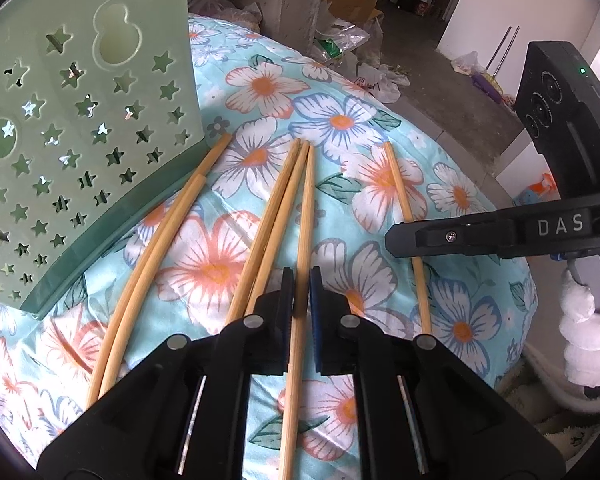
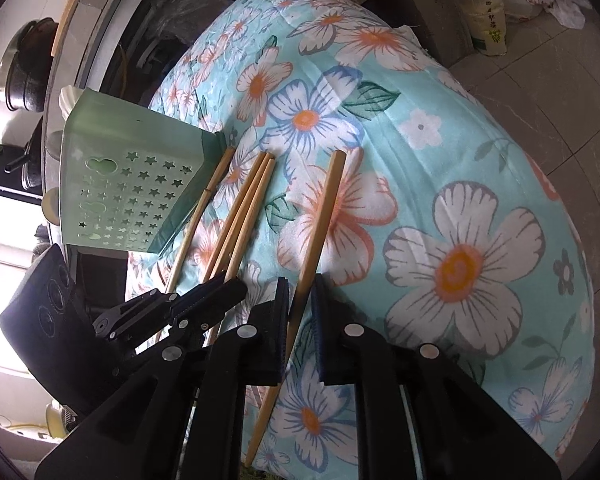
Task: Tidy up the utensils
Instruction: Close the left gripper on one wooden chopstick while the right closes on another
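Here, six bamboo chopsticks are lying on a flower-printed turquoise cloth (image 1: 380,92) draped over a rounded surface, all running roughly parallel away from the cameras. The left hand-held gripper (image 1: 301,292) is pinching one chopstick (image 1: 305,216) between its narrowly set pads, the stick passing straight through the gap; it belongs to a middle cluster of three, and its two neighbours (image 1: 274,208) are lying just beside the left finger. The right hand-held gripper (image 2: 302,300) is likewise closing on the lone chopstick (image 2: 320,216) that lies apart at the right of the row; in the left wrist view this same gripper is reaching in from the right edge, a white-gloved hand (image 1: 584,336) wrapping its handle. A further pair of chopsticks (image 1: 156,240) is resting at the left, their far ends touching the base of a pale green utensil holder (image 1: 80,128) pierced with star-shaped holes, which is lying tipped on its side at the cloth's left edge.
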